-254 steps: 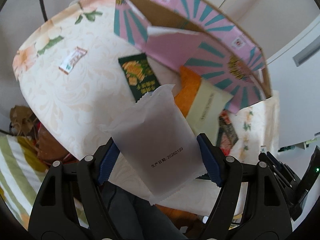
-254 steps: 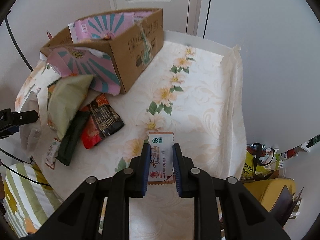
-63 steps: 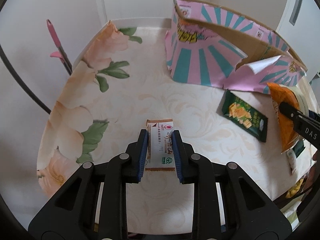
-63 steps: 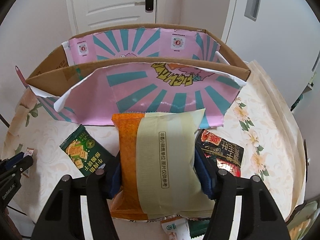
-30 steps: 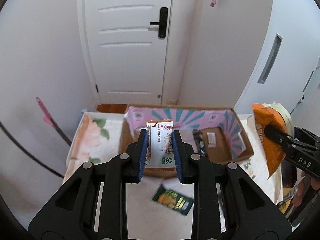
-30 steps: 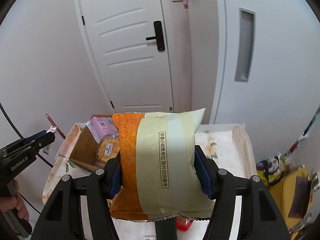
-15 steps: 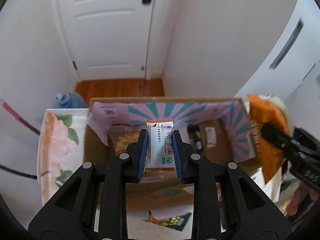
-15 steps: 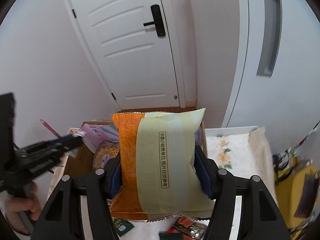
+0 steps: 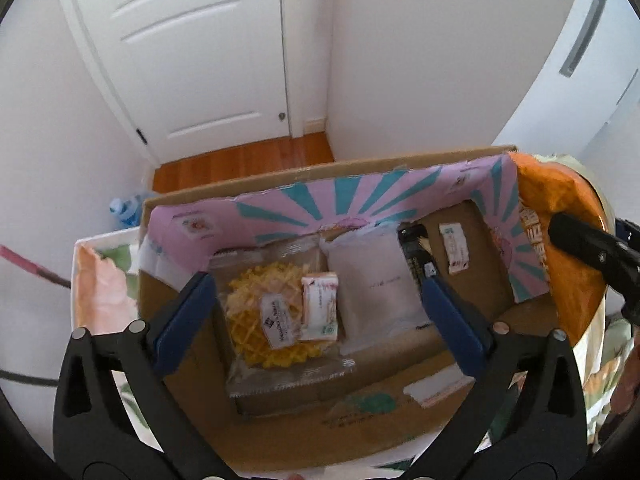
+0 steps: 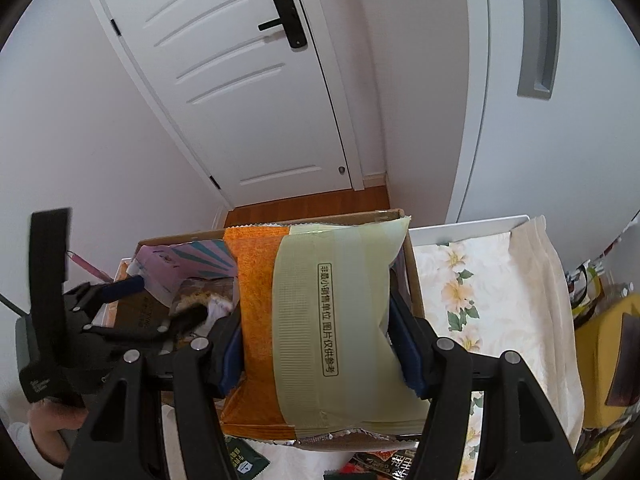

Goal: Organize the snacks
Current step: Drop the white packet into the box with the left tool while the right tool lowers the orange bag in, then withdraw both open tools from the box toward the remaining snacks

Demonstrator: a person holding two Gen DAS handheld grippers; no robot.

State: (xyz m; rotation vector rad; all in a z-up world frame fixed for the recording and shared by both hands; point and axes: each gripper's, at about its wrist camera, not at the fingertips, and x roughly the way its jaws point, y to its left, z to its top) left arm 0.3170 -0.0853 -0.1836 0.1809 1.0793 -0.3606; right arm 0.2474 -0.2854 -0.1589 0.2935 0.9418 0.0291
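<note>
My left gripper (image 9: 316,304) is open and empty above the cardboard box (image 9: 280,188). The small white and orange packet (image 9: 320,306) lies in the box on a yellow waffle bag (image 9: 264,320). A white pouch (image 9: 374,292), a dark bar (image 9: 416,252) and another small packet (image 9: 454,248) also lie inside. My right gripper (image 10: 316,344) is shut on the orange and pale green snack bag (image 10: 320,312), held above the box's right end (image 10: 412,276). That bag also shows in the left wrist view (image 9: 560,240). The left gripper shows in the right wrist view (image 10: 120,304).
The box has pink and teal inner flaps (image 9: 360,200) and stands on a floral tablecloth (image 10: 480,280). A green packet (image 10: 244,462) and dark packets (image 10: 384,464) lie on the table below. A white door (image 10: 248,80) and wooden floor (image 9: 240,160) lie beyond.
My left gripper has opened and let the small packet drop into the box. My right gripper has carried the orange and green bag lower, closer over the box.
</note>
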